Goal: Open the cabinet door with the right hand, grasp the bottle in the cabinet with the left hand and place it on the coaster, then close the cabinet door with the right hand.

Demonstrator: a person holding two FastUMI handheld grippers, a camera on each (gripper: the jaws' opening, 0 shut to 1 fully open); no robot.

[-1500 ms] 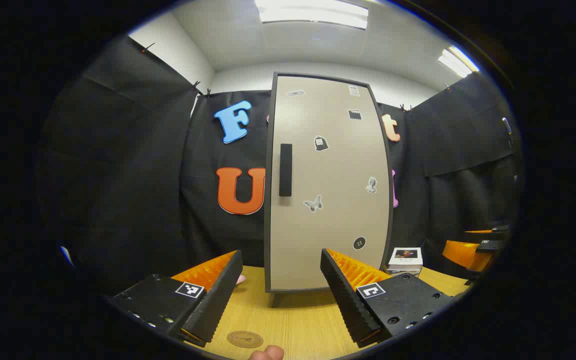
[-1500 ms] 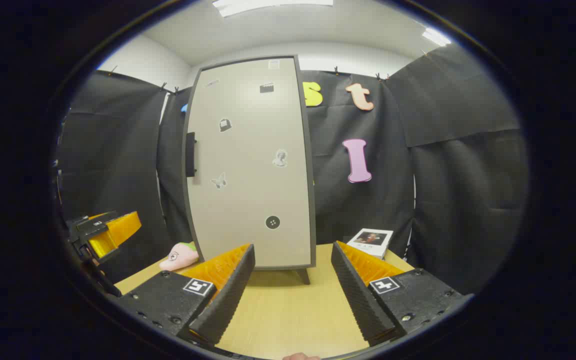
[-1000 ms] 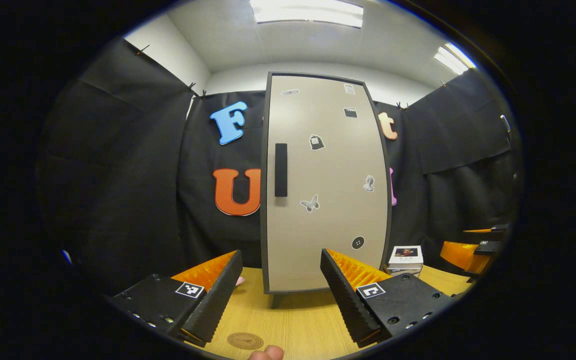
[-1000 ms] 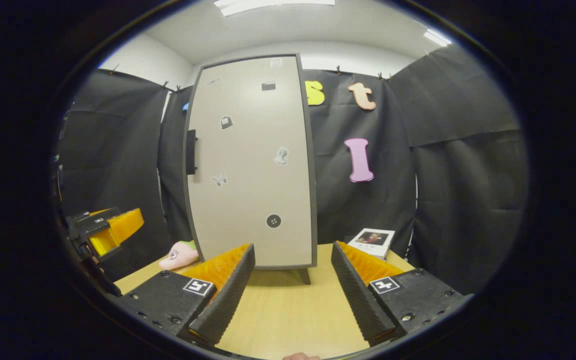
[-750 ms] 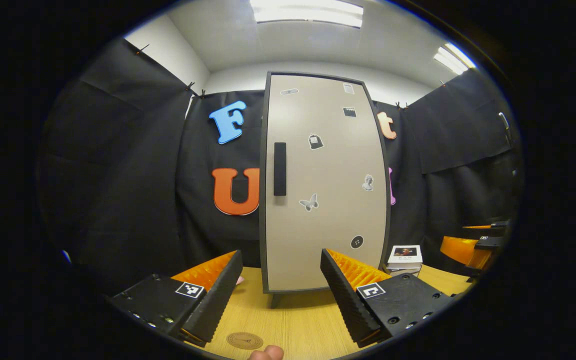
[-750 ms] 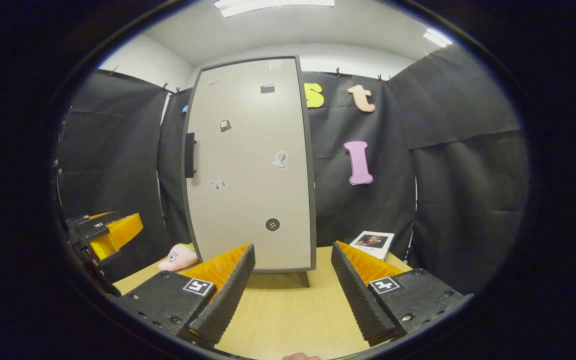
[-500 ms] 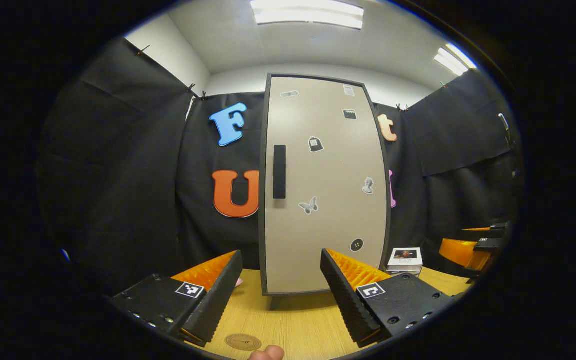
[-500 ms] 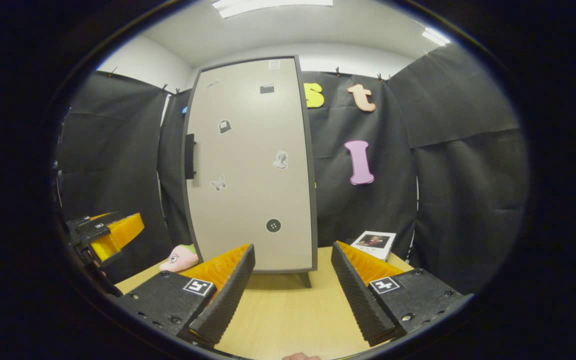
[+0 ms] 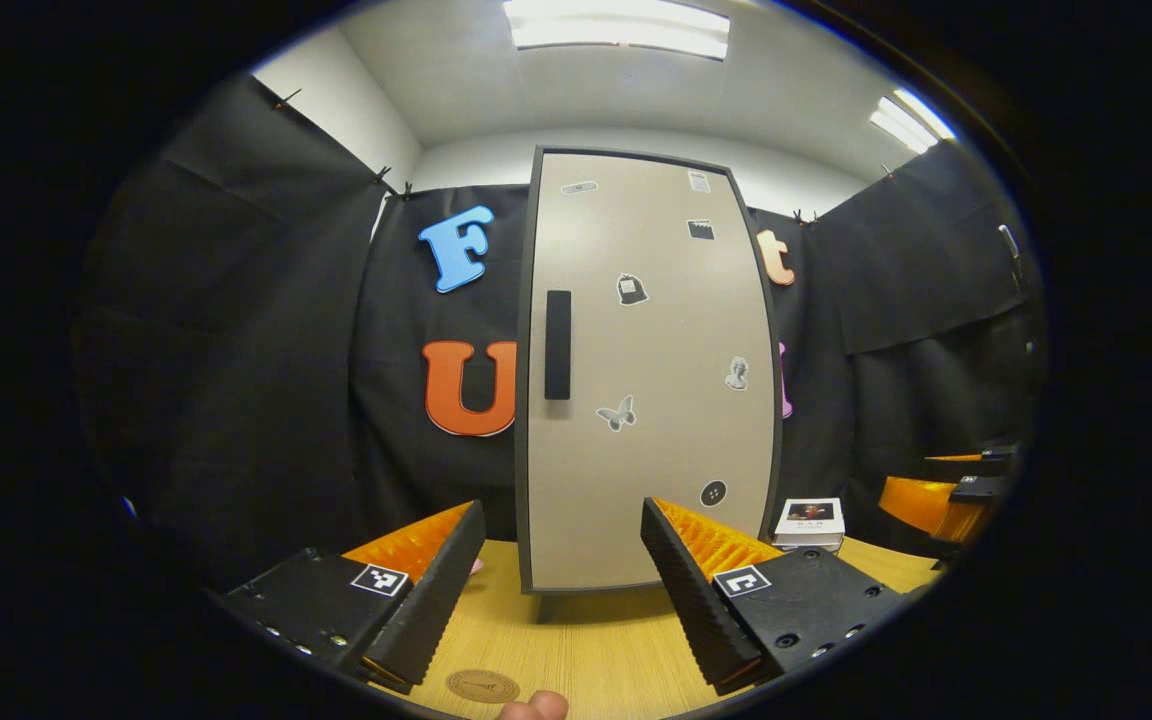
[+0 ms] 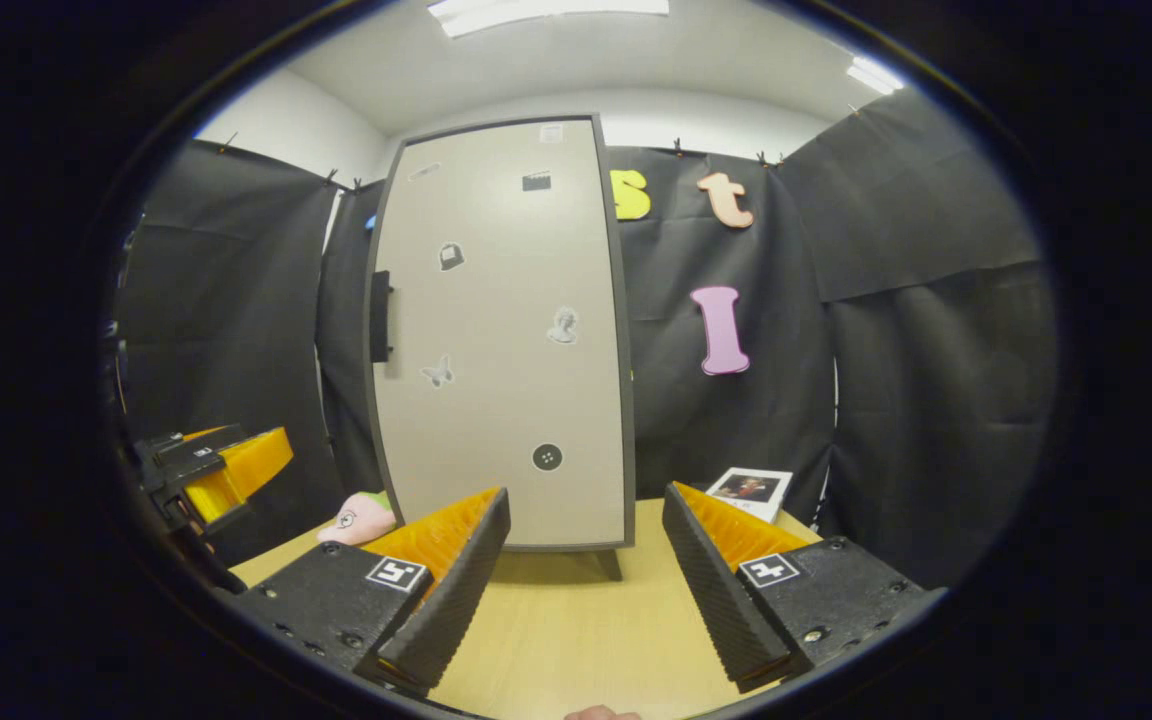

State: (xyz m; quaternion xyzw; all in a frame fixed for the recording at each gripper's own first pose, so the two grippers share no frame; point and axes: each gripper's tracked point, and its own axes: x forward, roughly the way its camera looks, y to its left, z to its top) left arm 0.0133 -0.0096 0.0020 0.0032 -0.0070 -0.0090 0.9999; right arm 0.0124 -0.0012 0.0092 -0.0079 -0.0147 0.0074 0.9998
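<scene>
A tall cabinet (image 9: 646, 370) stands on short legs at the back of the desk (image 9: 586, 650), its door (image 10: 501, 340) flush in the dark frame, so the bottle inside is hidden. A dark upright handle (image 9: 558, 345) sits near the door's left edge, and small stickers dot the panel. In the left gripper view, the left hand-held gripper (image 9: 561, 580) hangs above the desk's near edge with its fingers spread wide and nothing between them, pointed at the lower part of the door and well apart from it. A round coaster (image 9: 482, 686) lies flat on the desk just in front of that gripper, beside what may be a fingertip (image 9: 533, 708) at the bottom edge. In the right gripper view, the right hand-held gripper (image 10: 586, 575) is likewise wide and bare, aimed at the cabinet's lower right corner and well short of the handle. To the cabinet's right a small white box (image 10: 749, 492) rests on the desk by the black cloth wall; to its left a pink soft toy (image 10: 358, 520) lies on the desk. The left gripper also shows at the left edge of the right gripper view, and the right one at the right edge of the left gripper view
</scene>
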